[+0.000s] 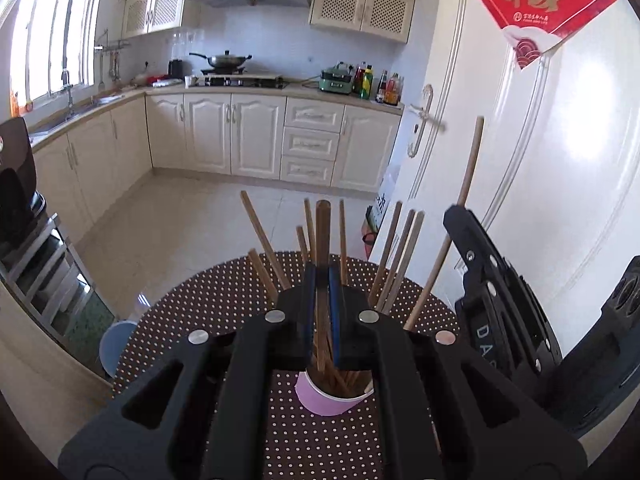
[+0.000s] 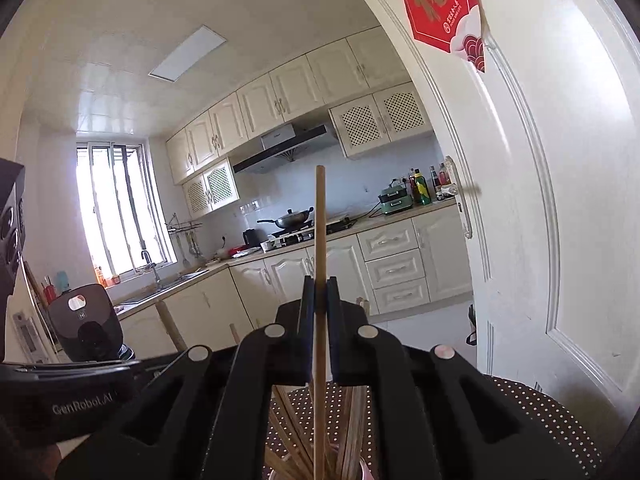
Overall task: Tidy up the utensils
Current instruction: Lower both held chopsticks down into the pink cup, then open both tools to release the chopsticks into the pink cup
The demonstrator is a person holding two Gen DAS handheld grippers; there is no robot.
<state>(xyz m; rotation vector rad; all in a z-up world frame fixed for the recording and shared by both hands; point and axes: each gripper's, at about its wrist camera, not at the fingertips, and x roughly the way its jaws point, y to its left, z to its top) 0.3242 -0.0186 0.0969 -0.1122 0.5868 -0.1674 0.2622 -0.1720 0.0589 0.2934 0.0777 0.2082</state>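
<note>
Dark chopstick point(image 1: 322, 240) clamped between left gripper point(image 1: 322, 276) jaws.

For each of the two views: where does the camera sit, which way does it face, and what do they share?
Left wrist: rides the left gripper, tilted down at the pink cup on the dotted table; jaws shut on a dark chopstick; right gripper at right.
Right wrist: rides the right gripper, facing level into the kitchen; jaws shut on a pale chopstick.
Shared: stove wok, door.
</note>
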